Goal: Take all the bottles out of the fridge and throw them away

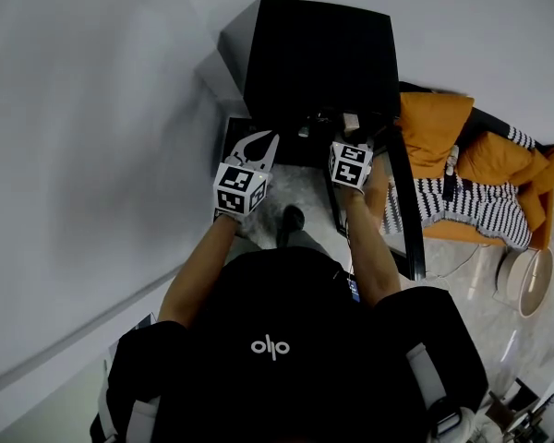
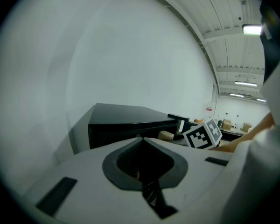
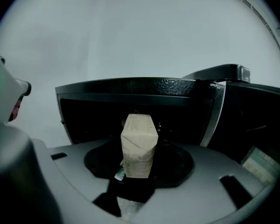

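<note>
A small black fridge (image 1: 319, 53) stands against the white wall, its door (image 1: 406, 210) swung open to the right. My right gripper (image 1: 351, 132) is at the fridge's opening, shut on a beige carton (image 1: 351, 121). In the right gripper view the carton (image 3: 138, 146) stands upright between the jaws of the right gripper (image 3: 138, 125), in front of the dark fridge interior (image 3: 98, 120). A small green-and-white thing (image 3: 119, 174) shows beside the carton's base. My left gripper (image 1: 270, 138) hovers left of the opening, jaw tips together, holding nothing. The left gripper (image 2: 141, 139) faces the fridge (image 2: 126, 120).
An orange sofa (image 1: 443, 123) with a striped cloth (image 1: 471, 206) sits just right of the fridge door. A round white object (image 1: 526, 280) stands on the floor further right. The white wall (image 1: 92, 109) fills the left. The person's shoe (image 1: 291, 218) is on the floor before the fridge.
</note>
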Demonstrator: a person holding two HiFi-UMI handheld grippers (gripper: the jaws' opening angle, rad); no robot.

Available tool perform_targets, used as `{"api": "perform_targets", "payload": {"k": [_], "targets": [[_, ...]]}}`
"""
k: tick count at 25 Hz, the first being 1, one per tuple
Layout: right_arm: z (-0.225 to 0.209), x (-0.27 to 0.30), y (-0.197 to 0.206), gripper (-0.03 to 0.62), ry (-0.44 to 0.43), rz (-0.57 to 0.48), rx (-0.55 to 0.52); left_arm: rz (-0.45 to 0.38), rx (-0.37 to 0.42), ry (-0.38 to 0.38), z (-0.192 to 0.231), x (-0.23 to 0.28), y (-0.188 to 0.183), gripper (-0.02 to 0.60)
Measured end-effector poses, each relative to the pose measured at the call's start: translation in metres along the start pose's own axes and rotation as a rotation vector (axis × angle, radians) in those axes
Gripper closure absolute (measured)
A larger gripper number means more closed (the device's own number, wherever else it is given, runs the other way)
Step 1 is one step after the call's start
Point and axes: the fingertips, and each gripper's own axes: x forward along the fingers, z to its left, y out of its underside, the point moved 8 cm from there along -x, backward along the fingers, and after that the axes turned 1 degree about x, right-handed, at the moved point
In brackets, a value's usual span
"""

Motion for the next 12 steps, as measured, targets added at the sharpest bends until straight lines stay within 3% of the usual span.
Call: {"api": "perform_targets", "payload": {"k": [12], "targets": [[0.042, -0.071, 0.009, 0.407, 0.023, -0.012, -0.041, -0.015, 0.001, 0.036, 0.029, -0.047, 0.011, 0.581]]}}
